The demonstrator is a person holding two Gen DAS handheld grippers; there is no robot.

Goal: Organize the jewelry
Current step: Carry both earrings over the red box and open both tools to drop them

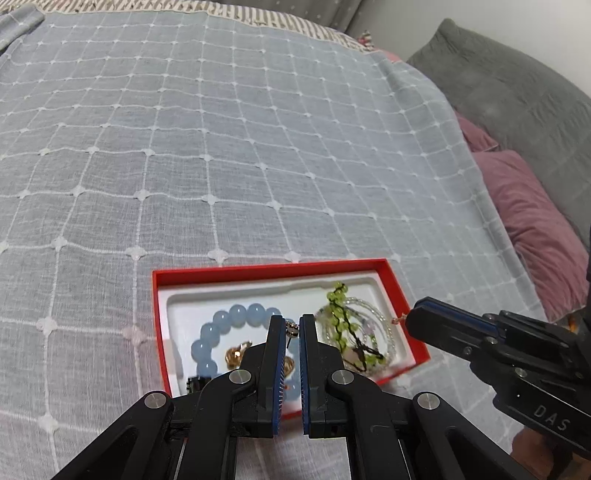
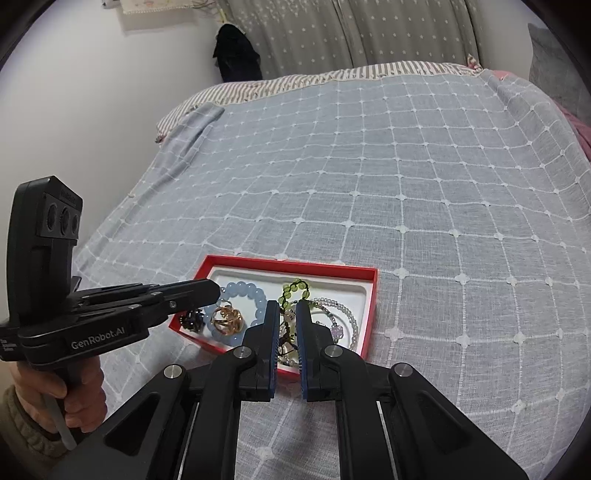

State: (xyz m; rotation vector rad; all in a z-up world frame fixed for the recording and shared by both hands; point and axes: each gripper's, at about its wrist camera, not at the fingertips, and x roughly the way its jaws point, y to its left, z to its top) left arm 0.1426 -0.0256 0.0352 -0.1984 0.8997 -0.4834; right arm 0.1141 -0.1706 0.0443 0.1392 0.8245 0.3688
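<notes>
A red box with a white insert lies on the bed. It holds a blue bead bracelet, a green bead string, a clear bead bracelet, gold pieces and a dark piece. My left gripper hovers over the box's left half, shut on a small silver stud earring. My right gripper hangs at the box's right end, shut on a tiny pink-gold piece that sticks out of its tips.
The bed has a grey-blue checked cover. Purple pillows and a grey cushion lie beyond its right edge. A person's hand grips the left gripper's handle. A wall and a starred curtain stand behind the bed.
</notes>
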